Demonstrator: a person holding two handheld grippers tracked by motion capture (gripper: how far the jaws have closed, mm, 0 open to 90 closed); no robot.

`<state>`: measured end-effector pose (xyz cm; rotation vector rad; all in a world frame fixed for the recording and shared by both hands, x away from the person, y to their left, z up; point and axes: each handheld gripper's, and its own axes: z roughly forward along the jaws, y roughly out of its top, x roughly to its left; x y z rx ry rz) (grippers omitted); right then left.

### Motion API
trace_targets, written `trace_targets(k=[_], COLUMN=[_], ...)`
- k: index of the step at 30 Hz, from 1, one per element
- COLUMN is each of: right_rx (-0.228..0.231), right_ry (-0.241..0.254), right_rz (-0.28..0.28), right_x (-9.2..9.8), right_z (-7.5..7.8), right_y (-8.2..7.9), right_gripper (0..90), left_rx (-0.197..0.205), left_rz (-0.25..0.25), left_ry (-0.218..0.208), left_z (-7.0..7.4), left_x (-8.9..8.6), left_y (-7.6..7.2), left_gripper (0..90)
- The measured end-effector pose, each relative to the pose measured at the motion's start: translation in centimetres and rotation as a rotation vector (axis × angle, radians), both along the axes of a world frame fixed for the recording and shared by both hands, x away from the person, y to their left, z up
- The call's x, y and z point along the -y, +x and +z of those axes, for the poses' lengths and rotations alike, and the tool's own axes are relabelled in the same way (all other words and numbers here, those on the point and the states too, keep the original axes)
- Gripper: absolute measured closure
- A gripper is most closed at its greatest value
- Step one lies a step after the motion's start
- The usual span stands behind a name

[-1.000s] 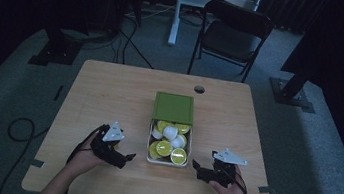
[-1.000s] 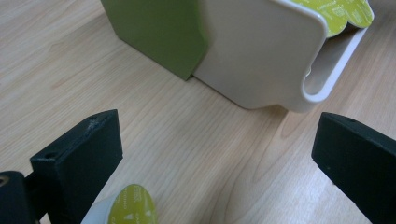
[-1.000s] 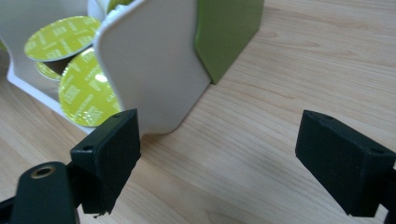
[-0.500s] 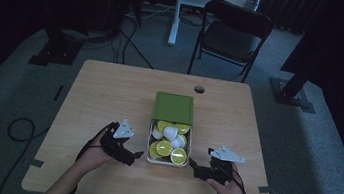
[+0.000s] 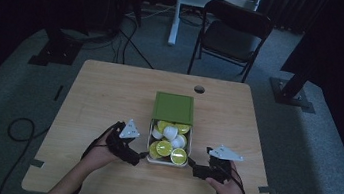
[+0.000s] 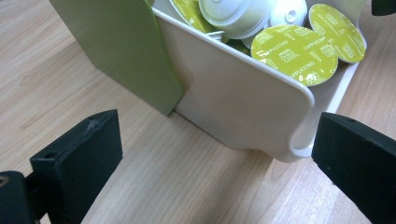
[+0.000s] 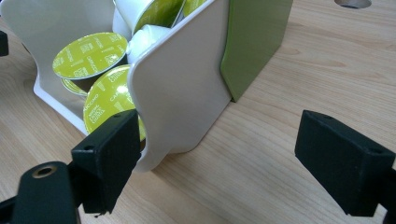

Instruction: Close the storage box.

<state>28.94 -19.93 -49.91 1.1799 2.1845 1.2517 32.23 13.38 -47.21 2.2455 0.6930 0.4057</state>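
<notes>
Left claw [image 5: 139, 157], jaws wide open and empty, sits at the left near corner of the white tray [image 5: 151, 147]. The tray, full of green-lidded capsules [image 5: 164, 148], lies mid-table [image 5: 105, 88], sliding from a green sleeve [image 5: 174, 108]. Right claw [image 5: 192, 166], equally open and empty, flanks the right near corner.

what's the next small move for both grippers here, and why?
Probably ease both in to close on the white tray's side walls. The left gripper and right gripper stand open, flanking its near corners without clamping; capsules fill it beside the green sleeve.
</notes>
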Motion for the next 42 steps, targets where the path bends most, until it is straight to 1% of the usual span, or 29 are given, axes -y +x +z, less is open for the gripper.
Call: trace_targets(k=[2, 4, 8, 12, 14, 16, 27, 34, 39, 42], right_rx=[0.0, -0.001, -0.001, -0.004, -0.004, -0.004, -0.003, -0.011, -0.003, -0.001], right_ry=[-0.001, -0.001, 0.0, -0.001, -0.003, -0.007, -0.016, -0.001, -0.001, -0.009], right_rz=[0.001, 0.003, 0.007, 0.011, 0.012, 0.016, 0.012, 0.008, 0.007, 0.009], right_x=[0.0, 0.0, 0.0, 0.0, 0.0, 0.0, -0.1, -0.1, -0.2, -0.4], right_z=[0.0, 0.0, 0.0, 0.0, 0.0, 0.0, 0.1, 0.1, 0.4, 0.5], right_y=[0.0, 0.1, 0.2, 0.3, 0.4, 0.5, 1.5, 2.1, 2.6, 2.9], right_gripper=[13.8, 13.8, 13.8, 13.5, 13.3, 13.3, 13.4, 13.4, 13.4, 13.4], left_rx=[0.001, 0.006, 0.006, 0.008, 0.003, -0.001, 0.006, 0.007, 0.009, 0.011], left_rz=[0.009, 0.014, 0.011, 0.007, 0.008, 0.011, 0.025, 0.026, 0.038, 0.043], left_ry=[0.01, 0.01, 0.0, 0.006, 0.006, -0.002, 0.01, 0.015, 0.022, 0.03], left_z=[-0.1, -0.1, 0.0, 0.1, 0.1, 0.1, 0.2, 0.3, 0.5, 0.6], left_x=[0.0, 0.1, 0.1, 0.3, 0.3, 0.3, 0.4, 0.4, 0.3, 0.2], left_y=[0.1, 0.2, 0.4, 0.5, 0.6, 0.8, 1.5, 2.1, 2.6, 3.0], left_gripper=[2.0, 1.9, 2.0, 1.9, 1.9, 1.9, 1.9, 1.9, 1.9, 1.9])
